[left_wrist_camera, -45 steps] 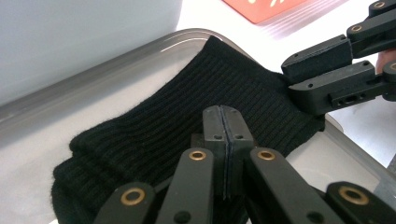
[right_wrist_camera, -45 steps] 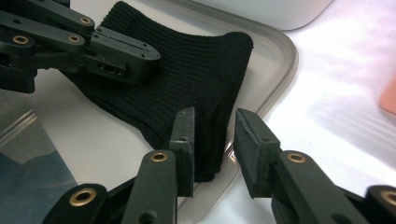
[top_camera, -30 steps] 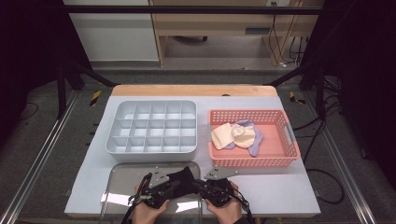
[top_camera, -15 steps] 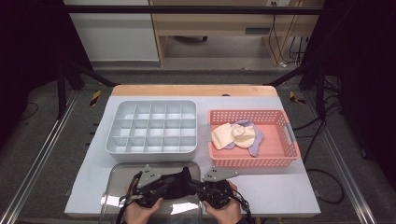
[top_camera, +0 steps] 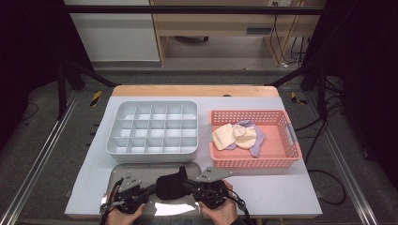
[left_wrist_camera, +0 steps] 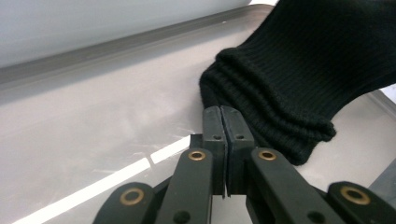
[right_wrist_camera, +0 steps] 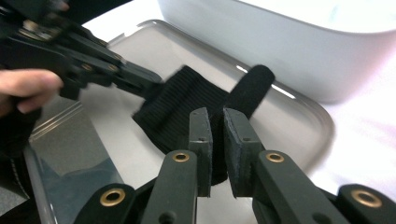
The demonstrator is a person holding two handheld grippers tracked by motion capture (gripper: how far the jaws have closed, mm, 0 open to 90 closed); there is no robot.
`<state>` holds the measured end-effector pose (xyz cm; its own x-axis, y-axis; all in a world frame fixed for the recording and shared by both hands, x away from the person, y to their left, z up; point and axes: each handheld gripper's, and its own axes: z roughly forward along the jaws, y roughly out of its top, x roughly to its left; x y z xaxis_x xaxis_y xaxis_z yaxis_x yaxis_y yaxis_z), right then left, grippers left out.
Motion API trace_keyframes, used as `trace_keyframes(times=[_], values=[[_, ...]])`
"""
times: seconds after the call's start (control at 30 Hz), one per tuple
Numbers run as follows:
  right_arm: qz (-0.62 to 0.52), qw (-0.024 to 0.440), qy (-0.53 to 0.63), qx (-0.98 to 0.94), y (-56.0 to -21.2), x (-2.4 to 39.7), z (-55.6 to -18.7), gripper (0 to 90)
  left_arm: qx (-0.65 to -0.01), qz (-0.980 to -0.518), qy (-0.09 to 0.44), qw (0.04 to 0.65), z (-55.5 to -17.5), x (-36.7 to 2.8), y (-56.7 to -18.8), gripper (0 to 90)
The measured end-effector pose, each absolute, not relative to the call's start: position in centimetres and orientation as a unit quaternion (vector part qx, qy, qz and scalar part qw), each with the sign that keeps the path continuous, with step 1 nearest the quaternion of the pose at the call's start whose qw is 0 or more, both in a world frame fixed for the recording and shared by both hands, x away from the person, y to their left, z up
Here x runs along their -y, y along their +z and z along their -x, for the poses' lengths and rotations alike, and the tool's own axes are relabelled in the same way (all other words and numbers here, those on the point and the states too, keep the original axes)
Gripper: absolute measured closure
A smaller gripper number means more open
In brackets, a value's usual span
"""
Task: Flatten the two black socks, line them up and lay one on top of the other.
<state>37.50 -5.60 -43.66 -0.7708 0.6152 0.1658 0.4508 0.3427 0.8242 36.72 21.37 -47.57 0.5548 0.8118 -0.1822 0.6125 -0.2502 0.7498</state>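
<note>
- Jaws, high view: left gripper (top_camera: pixel 149 189) and right gripper (top_camera: pixel 191 186) sit at bottom centre, each pinching a side of the black sock (top_camera: pixel 171 185), which lies over the metal tray (top_camera: pixel 123 173) at the counter's (top_camera: pixel 281 197) near edge. Divided grey box (top_camera: pixel 152 127) above; pink basket (top_camera: pixel 256 159) right of centre.
- Left gripper view: jaws pressed together on the sock's ribbed cuff (left_wrist_camera: pixel 261 112), right of centre.
- Right gripper view: jaws clamped on the sock's edge, centre; left gripper grips its far edge, upper left.

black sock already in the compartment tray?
No. The black sock is over the metal tray, held between both grippers; the compartment tray looks empty.
</note>
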Motion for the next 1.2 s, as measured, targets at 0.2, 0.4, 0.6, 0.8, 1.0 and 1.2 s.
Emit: trace_keyframes(times=[0.2,0.4,0.6,0.8,1.0,1.2], values=[[-0.287,0.070,0.485,-0.823,-43.2,3.0,-37.9,82.3,-0.449,-0.782,0.123,0.414,-36.6,-20.7,-47.7,88.8],[-0.263,0.043,0.476,-0.838,-43.9,1.1,-38.0,82.2,-0.443,-0.788,0.123,0.410,-36.6,-20.3,-47.9,88.8],[-0.251,0.025,0.463,-0.849,-45.3,0.4,-37.7,81.4,-0.441,-0.791,0.121,0.407,-36.8,-20.2,-48.1,88.7],[-0.246,0.022,0.458,-0.854,-46.0,-0.1,-37.7,80.2,-0.445,-0.776,0.123,0.431,-37.2,-21.0,-47.1,86.6],[-0.248,0.022,0.453,-0.856,-46.1,-0.3,-37.8,79.9,-0.417,-0.764,0.145,0.470,-37.9,-20.9,-44.7,77.7],[-0.242,0.033,0.447,-0.860,-46.0,-0.6,-37.6,79.7,-0.405,-0.776,0.150,0.459,-38.6,-19.6,-44.6,60.2]])
